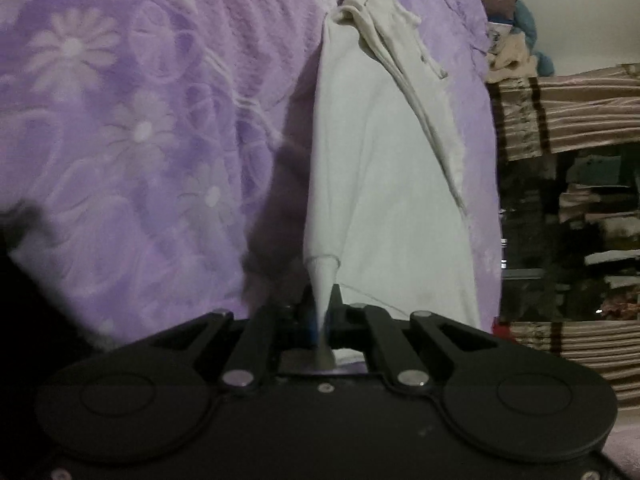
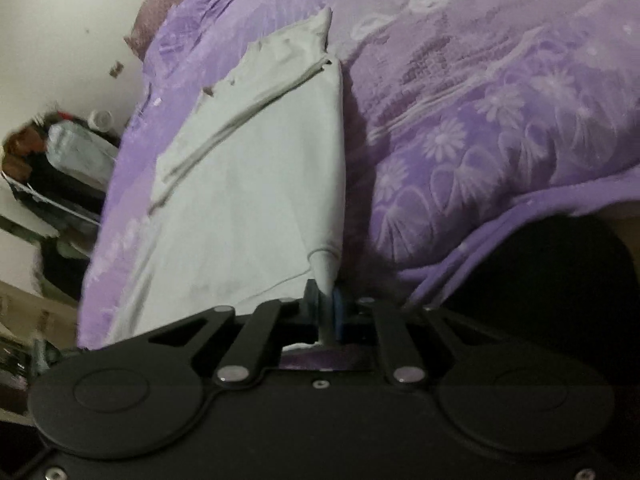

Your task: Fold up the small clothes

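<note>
A small white garment point(image 1: 384, 184) lies on a purple flowered bedspread point(image 1: 140, 120). My left gripper point(image 1: 323, 300) is shut on a pinched corner of it, and the cloth rises in a taut ridge from the pads. In the right wrist view the same white garment point(image 2: 248, 184) stretches away across the bedspread point(image 2: 500, 120). My right gripper point(image 2: 327, 300) is shut on another pinched corner, with blue pads on both sides of the cloth. A folded strip crosses the garment's far part in both views.
The bed's edge runs along the right of the left wrist view, with striped fabric point(image 1: 568, 120) and dark clutter beyond. In the right wrist view a white wall point(image 2: 60, 20), a pillow point(image 2: 160, 12) and a dark pile of things point(image 2: 60, 160) lie past the bed's left side.
</note>
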The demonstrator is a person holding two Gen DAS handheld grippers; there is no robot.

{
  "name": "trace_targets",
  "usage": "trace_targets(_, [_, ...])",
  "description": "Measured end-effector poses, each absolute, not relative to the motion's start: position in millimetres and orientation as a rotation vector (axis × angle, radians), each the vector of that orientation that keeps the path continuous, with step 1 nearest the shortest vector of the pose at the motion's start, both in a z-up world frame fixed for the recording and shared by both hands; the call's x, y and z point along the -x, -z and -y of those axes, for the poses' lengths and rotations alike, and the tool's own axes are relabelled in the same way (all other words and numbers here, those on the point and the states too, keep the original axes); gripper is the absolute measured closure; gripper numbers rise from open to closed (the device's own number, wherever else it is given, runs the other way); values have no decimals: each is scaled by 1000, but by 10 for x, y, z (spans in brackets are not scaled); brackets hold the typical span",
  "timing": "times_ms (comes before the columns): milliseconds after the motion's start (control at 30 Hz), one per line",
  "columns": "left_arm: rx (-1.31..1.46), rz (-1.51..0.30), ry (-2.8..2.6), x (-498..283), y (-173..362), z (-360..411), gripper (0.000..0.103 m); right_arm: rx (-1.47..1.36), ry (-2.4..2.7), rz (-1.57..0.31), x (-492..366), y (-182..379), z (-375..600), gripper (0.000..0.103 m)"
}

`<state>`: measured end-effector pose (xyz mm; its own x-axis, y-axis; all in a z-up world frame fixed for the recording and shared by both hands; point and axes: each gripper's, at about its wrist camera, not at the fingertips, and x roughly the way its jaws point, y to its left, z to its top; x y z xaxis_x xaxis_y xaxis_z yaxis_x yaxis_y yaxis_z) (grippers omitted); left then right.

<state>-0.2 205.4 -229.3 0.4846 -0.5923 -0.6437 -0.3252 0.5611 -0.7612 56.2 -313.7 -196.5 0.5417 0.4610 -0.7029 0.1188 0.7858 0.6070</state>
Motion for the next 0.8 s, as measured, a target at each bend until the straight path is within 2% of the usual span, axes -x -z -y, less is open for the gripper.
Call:
trace_targets(200, [977, -1080, 212, 135, 2098, -2081, 102, -654, -236, -981, -498, 1778, 3235, 102])
trace_targets(367, [955, -1142, 188, -2, 2370, -2002, 98, -615, -222, -1018, -570, 1871, 3221, 102])
trace_targets(400, [963, -1156, 184, -19, 2444, -2000, 92, -608, -224, -1027, -595, 1913, 3198, 102])
trace_targets(433, [983, -1159, 182, -29, 2505, -2006, 71, -604, -238, -1036, -631, 1965, 3155, 102])
trace_targets(467, [1019, -1151, 194, -36, 2556, -2013, 59, -604, -252, -1044, -657, 2001, 3118, 102])
trace_targets(500, [1067, -1129, 215, -43, 2589, -2024, 40, -609, -255, -1049, -671, 2020, 3101, 102])
trace_targets(533, [1115, -1109, 220, -54, 2602, -2027, 34, -617, -269, -1056, -699, 2051, 3081, 102])
trace_targets(733, [1115, -1131, 197, -286, 2628, -2045, 34, -700, -319, -1105, -908, 2301, 3102, 100])
trace_targets(800, [1093, -1128, 205, -388, 2613, -1998, 40, -741, -339, -1120, -967, 2379, 3116, 100])
